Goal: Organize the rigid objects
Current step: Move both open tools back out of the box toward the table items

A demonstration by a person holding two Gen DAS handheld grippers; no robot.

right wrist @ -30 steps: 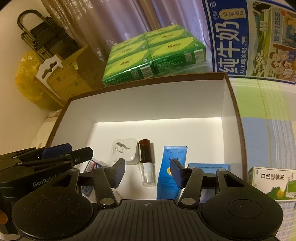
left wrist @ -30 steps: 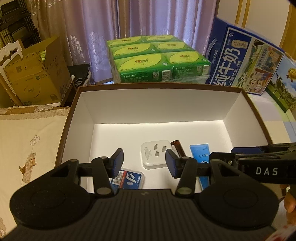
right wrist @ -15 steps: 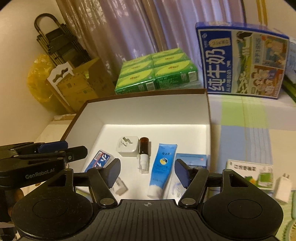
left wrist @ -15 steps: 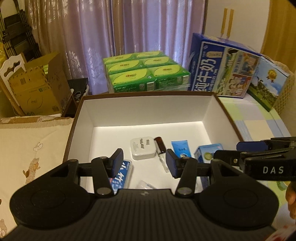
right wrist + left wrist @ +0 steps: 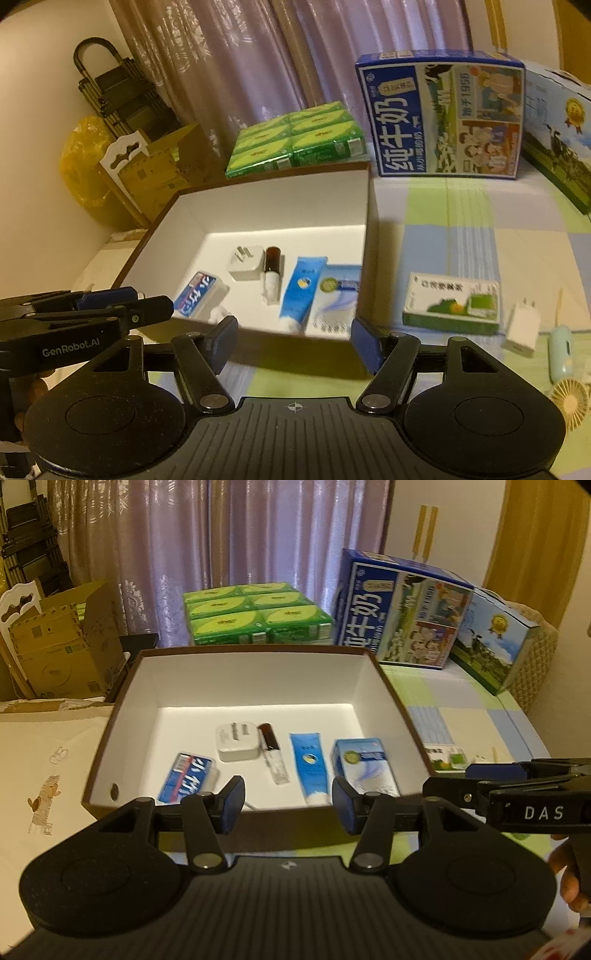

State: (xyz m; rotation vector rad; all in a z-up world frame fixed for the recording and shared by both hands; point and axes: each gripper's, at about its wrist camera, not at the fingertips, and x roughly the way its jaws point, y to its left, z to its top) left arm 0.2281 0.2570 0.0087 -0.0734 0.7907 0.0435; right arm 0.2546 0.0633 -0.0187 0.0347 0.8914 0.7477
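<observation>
A brown box with a white inside holds a blue-red packet, a white plug adapter, a small brown-capped bottle, a blue tube and a pale blue carton. To its right on the checked cloth lie a green-white carton, a white charger and a mint hand fan. My left gripper hangs over the box's near wall, jaws opening, nothing between them. Over the same wall, further right, my right gripper is also opening and empty.
Green tissue packs and a big blue milk case stand behind the box. A cardboard box and folded black racks are at the far left. A cream cloth lies left of the box.
Both grippers have pulled back and up from inside the box to its near wall. Both sets of jaws stand wider, the right one much more. The items outside the box came into view.
</observation>
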